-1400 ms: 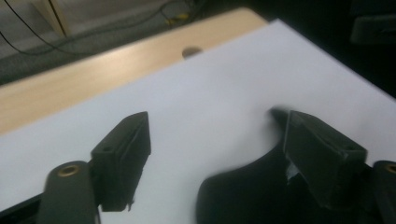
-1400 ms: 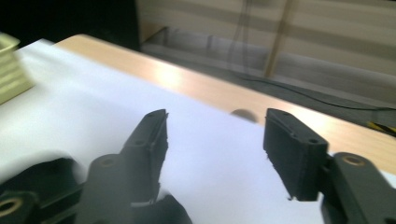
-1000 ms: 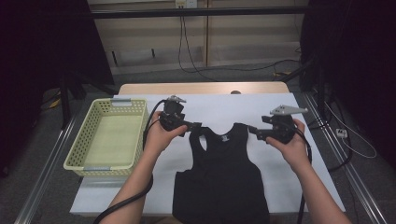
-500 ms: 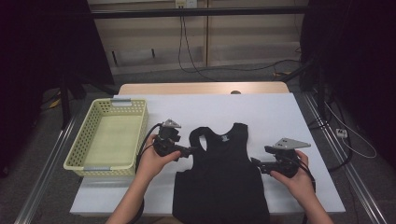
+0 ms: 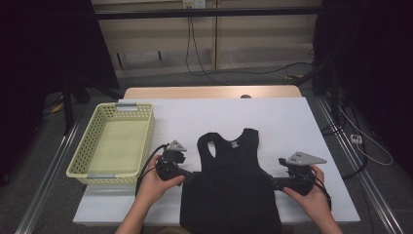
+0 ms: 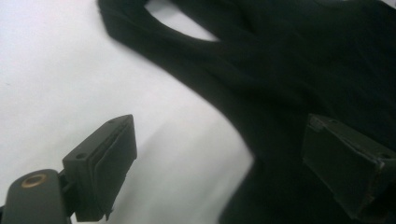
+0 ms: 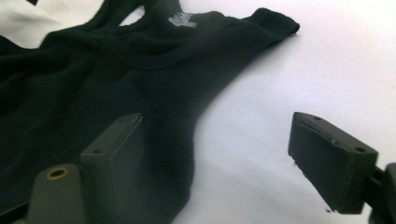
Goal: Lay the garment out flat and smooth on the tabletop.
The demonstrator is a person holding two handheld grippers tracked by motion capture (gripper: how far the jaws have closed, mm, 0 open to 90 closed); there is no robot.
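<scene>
The black vest (image 5: 233, 185) lies flat on the white desk (image 5: 292, 122), its hem at the near edge, bare desk beyond its straps. The left gripper (image 5: 191, 176) and right gripper (image 5: 269, 183) flank its sides, their fingers having just been opening, now wide and holding nothing. The right gripper view shows a pale neck label (image 7: 181, 19), and the high view a yellow basket (image 5: 85, 151) well left of the vest.

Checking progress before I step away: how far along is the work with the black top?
Done: the black sleeveless top lies spread flat on the white table. In hand: the left gripper and right gripper, jaws just opening, sit at its side edges, gripping nothing. Left: probably folding; the yellow plastic basket holds nothing.
</scene>
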